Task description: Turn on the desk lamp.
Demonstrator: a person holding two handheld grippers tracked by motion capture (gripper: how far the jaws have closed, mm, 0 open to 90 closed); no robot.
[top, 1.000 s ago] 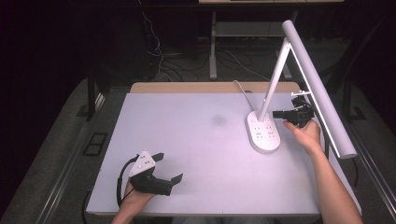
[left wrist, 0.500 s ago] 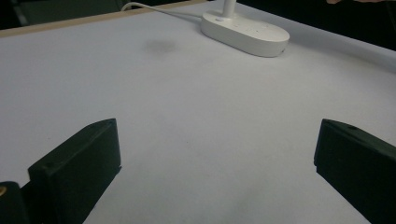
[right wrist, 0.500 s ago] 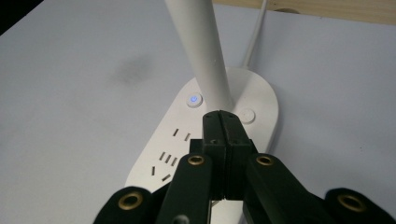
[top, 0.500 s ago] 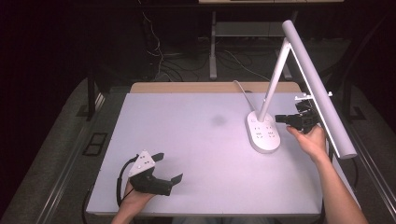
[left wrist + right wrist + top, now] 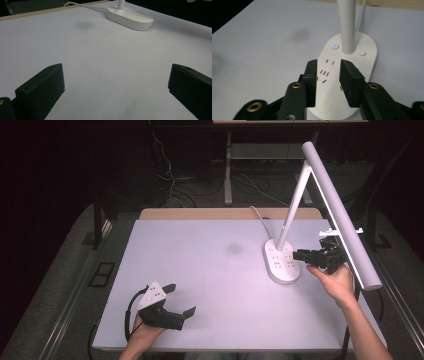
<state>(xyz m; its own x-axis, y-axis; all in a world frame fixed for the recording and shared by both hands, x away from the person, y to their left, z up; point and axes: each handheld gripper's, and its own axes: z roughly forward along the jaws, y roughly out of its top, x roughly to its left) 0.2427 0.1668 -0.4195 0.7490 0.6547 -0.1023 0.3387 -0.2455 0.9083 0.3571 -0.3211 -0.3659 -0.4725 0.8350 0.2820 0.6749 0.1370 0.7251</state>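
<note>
lamp base [image 5: 348, 75] under right tongs [image 5: 328, 75], table [image 5: 200, 270]

One desk lamp [image 5: 320, 215]; one table [image 5: 210, 285]; two tongs: left [image 5: 181, 301], right [image 5: 300, 254].

Left gripper [image 5: 176, 303] low, jaws wide apart — right gripper [image 5: 300, 254] raised, jaws narrowly parted.

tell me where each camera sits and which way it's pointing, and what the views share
High view: fixed above the person's side, looking forward and down on the table; both forearms, left tool and right tool show.
Left gripper view: rides the left tool, looking low across the table; its jaws stand wide apart.
Right gripper view: rides the right tool, looking down on the lamp base; jaws nearly closed.
Shared: all three show the lamp base.
</note>
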